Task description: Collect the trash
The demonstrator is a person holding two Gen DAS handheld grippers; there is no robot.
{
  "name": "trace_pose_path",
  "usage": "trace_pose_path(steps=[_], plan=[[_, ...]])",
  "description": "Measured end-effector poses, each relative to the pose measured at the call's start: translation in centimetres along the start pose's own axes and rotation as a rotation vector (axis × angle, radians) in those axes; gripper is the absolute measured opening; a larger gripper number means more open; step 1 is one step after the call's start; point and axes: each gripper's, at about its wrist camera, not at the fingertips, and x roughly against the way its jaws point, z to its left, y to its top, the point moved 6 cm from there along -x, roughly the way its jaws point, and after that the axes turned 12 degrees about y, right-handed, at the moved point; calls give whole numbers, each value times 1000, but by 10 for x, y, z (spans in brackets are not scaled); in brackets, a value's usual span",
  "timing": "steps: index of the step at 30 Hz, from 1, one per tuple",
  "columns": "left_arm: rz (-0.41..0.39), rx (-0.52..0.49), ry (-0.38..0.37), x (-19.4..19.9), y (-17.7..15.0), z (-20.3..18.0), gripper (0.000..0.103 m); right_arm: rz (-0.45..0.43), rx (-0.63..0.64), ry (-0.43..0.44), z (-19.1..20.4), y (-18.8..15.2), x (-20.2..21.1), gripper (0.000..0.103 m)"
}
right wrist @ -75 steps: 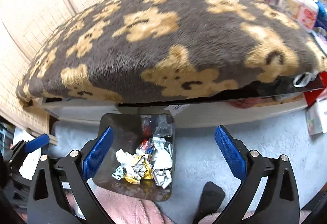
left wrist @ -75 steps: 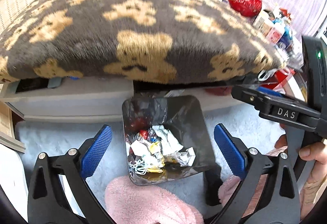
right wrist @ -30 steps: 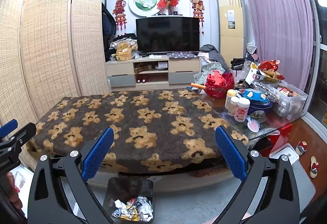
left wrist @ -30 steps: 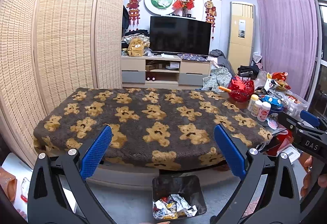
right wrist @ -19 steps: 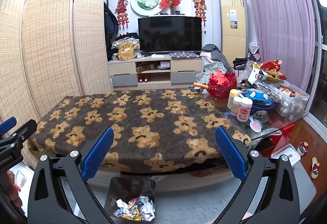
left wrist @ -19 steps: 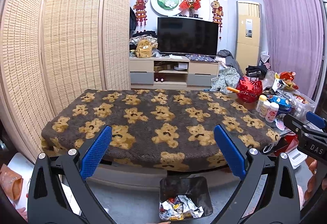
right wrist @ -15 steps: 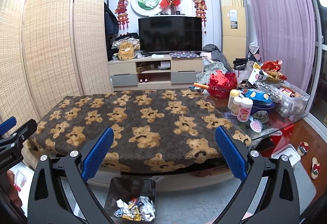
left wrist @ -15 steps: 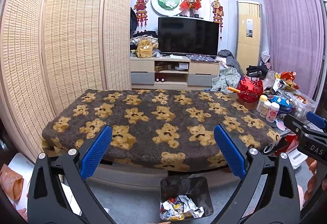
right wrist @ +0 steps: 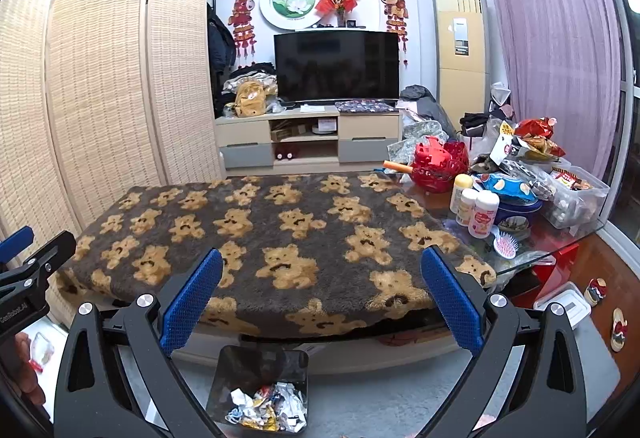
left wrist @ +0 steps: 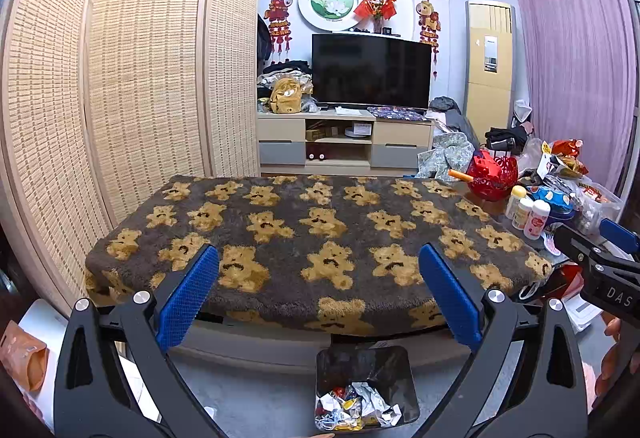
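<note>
Below me the black bin (left wrist: 366,384) of crumpled wrappers (right wrist: 266,408) sits on grey carpet (right wrist: 360,402) against the near edge of the bear-print blanket (left wrist: 312,234) covering the table, TV (left wrist: 371,71) far behind, and I see my left gripper (left wrist: 318,292) and right gripper (right wrist: 320,294) both spread wide, empty.

We are in a home living room: a television (left wrist: 371,72) stands on a low cabinet (left wrist: 344,142) beneath festive wall hangings. A bear-print blanket (right wrist: 280,234) covers the table before us, with purple curtains (right wrist: 552,38) and a woven folding screen (left wrist: 132,78) at the sides.
</note>
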Motion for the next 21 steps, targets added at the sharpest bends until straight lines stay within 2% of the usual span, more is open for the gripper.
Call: trace_pose_path(steps=[21], plan=[[-3,-3,1,0,0,0,95,0,1,4,4,-1,-2,100]])
